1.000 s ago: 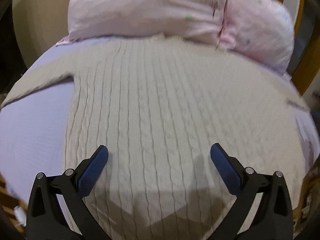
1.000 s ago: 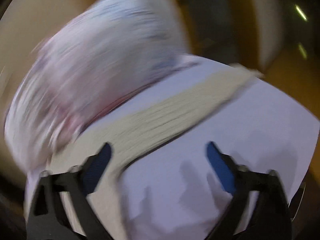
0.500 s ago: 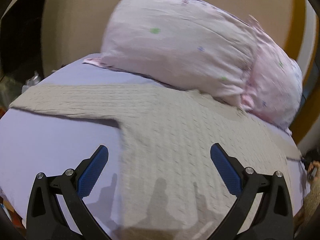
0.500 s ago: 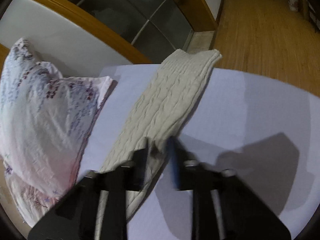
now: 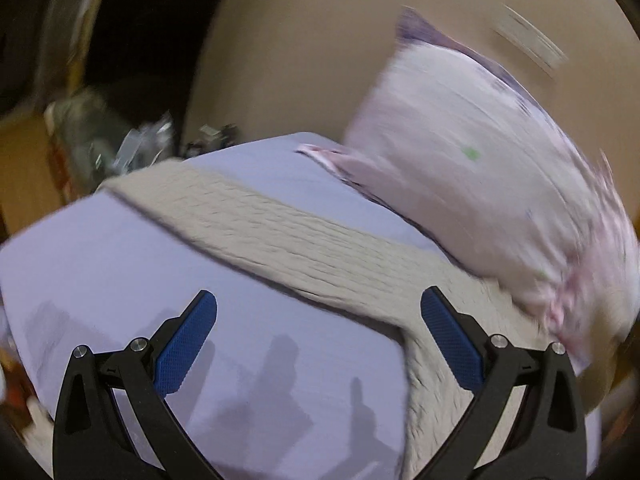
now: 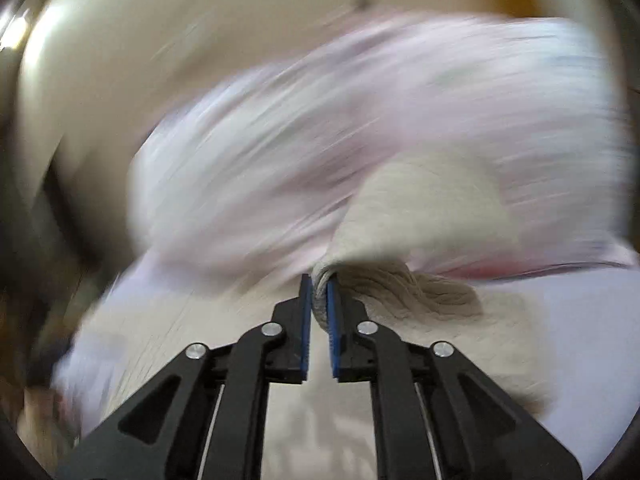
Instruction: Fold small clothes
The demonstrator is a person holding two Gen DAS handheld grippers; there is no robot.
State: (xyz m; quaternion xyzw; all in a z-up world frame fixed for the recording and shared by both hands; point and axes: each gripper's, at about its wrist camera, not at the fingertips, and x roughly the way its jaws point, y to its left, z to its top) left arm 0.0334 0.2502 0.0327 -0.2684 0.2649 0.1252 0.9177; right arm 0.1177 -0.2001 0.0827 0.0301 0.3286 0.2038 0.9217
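A cream cable-knit sweater lies on a lilac bed sheet (image 5: 120,264). In the left wrist view its sleeve (image 5: 256,224) stretches flat from the body at lower right toward the bed's far left edge. My left gripper (image 5: 318,304) is open and empty above the sheet, just short of the sleeve. In the blurred right wrist view my right gripper (image 6: 319,282) is shut on a bunched fold of the other sweater sleeve (image 6: 400,216), which is lifted and curls over the sweater body (image 6: 160,340).
A pink floral pillow (image 5: 480,184) lies against the beige headboard wall, right behind the sweater; it also fills the right wrist view (image 6: 360,120). Cluttered items (image 5: 132,148) stand beyond the bed's far left edge.
My right gripper closed on the right sleeve and lifted it inward over the sweater. My left gripper swung left from above the body toward the left sleeve, staying open.
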